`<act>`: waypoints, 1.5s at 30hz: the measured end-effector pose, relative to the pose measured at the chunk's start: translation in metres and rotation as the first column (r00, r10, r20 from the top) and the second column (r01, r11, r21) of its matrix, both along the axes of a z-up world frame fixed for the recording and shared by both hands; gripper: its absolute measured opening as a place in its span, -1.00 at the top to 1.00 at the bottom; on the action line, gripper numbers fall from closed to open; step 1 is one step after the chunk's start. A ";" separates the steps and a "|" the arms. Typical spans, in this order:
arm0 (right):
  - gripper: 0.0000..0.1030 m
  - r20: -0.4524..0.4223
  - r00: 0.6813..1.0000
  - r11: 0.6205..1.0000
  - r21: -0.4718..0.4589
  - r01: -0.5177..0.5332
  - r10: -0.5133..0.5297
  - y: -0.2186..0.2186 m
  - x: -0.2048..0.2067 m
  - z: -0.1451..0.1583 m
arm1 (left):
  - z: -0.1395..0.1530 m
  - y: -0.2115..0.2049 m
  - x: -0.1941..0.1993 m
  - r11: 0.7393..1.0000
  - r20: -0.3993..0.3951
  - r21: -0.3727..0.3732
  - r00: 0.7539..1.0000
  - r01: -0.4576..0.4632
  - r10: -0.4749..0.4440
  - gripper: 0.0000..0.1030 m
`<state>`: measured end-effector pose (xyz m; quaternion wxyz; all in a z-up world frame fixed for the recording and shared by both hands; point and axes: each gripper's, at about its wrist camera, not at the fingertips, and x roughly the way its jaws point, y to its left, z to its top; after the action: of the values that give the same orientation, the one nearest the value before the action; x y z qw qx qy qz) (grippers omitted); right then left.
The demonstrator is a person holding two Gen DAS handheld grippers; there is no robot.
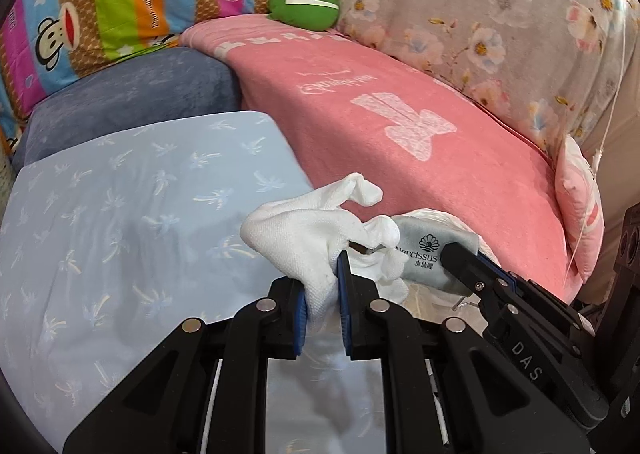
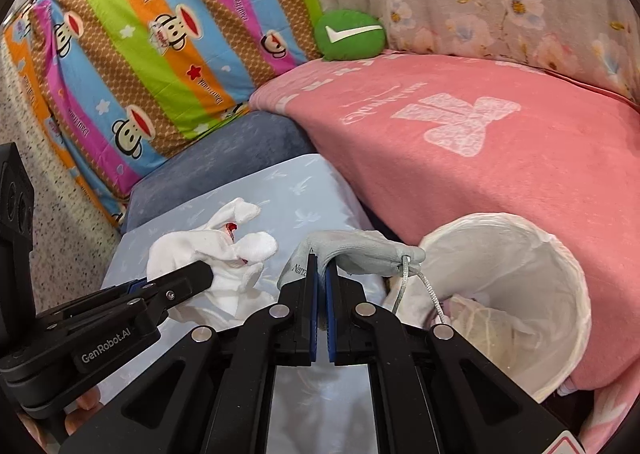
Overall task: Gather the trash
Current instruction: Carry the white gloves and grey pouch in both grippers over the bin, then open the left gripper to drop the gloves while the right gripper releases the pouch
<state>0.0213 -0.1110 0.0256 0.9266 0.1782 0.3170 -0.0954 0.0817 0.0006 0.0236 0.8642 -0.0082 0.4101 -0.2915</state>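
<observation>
A crumpled white glove (image 1: 304,230) with a small red spot hangs above the pale blue cloth, and my left gripper (image 1: 322,282) is shut on it. The right wrist view shows that same glove (image 2: 208,250) and left gripper (image 2: 196,274) at the lower left. My right gripper (image 2: 321,266) is shut on a grey fabric pouch (image 2: 360,248) with printed lettering and a grey cord (image 2: 416,286). In the left wrist view the pouch (image 1: 424,254) and right gripper (image 1: 456,254) sit just right of the glove. An open white bin (image 2: 520,254) stands right of the pouch.
A pink blanket (image 2: 500,158) covers the sofa seat behind the bin. A pale blue palm-print cloth (image 1: 120,214) lies below the grippers, over a blue-grey cushion (image 1: 140,94). A striped monkey-print cushion (image 2: 152,54), a green round pillow (image 2: 350,36) and a floral cover (image 1: 500,14) line the back.
</observation>
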 end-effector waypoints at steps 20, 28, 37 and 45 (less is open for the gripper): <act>0.94 0.040 0.988 0.989 0.026 0.145 -0.146 -0.072 -0.053 0.006 | 0.006 -0.075 -0.031 0.987 0.023 0.027 0.987 0.161 -0.161 0.73; 0.94 0.046 0.982 0.983 0.032 0.181 -0.183 -0.091 -0.068 0.006 | 0.007 -0.095 -0.038 0.979 0.026 0.036 0.979 0.200 -0.201 0.72; 0.94 0.044 0.977 0.978 0.037 0.207 -0.209 -0.106 -0.078 0.004 | 0.002 -0.114 -0.040 0.972 -0.001 0.044 0.973 0.231 -0.231 0.69; 0.93 0.038 0.976 0.976 0.041 0.212 -0.214 -0.113 -0.079 0.001 | 0.001 -0.117 -0.040 0.976 0.016 0.049 0.977 0.211 -0.212 0.15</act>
<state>-0.0572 -0.2237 0.0271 0.9141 0.2300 0.2781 -0.1847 0.0421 -0.1162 0.0250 0.8324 0.0589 0.4064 -0.3721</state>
